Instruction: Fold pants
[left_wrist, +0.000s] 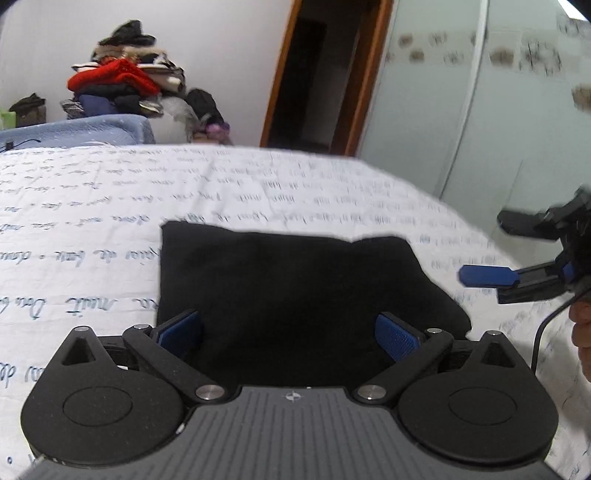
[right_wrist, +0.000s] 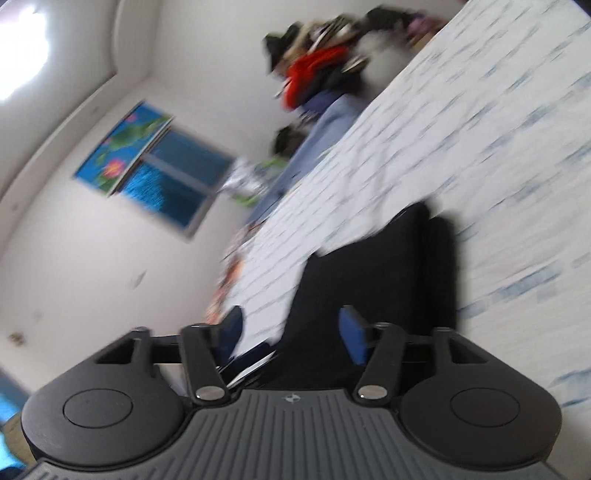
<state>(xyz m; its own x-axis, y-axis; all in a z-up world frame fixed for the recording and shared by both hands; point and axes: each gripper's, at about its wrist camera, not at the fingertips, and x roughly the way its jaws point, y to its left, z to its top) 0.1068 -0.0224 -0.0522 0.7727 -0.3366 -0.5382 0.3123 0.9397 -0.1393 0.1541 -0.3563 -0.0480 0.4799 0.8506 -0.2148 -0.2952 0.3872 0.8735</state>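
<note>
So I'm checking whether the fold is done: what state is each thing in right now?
Black pants: folded into a compact rectangle, flat on the bed.
Left tool: open, holding nothing.
Right tool: open, holding nothing, off the pants' right edge.
Doorway: open, dark inside.

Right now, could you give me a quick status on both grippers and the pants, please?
Left gripper open, empty. Right gripper open, clear of cloth. Black pants folded into a compact block on the bed. Nothing in the way.

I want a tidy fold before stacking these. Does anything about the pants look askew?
Slightly. The folded black pants lie flat on the bedspread, but the far edge has a notch where two layers do not line up, near its right corner. Nothing else stands out.
</note>
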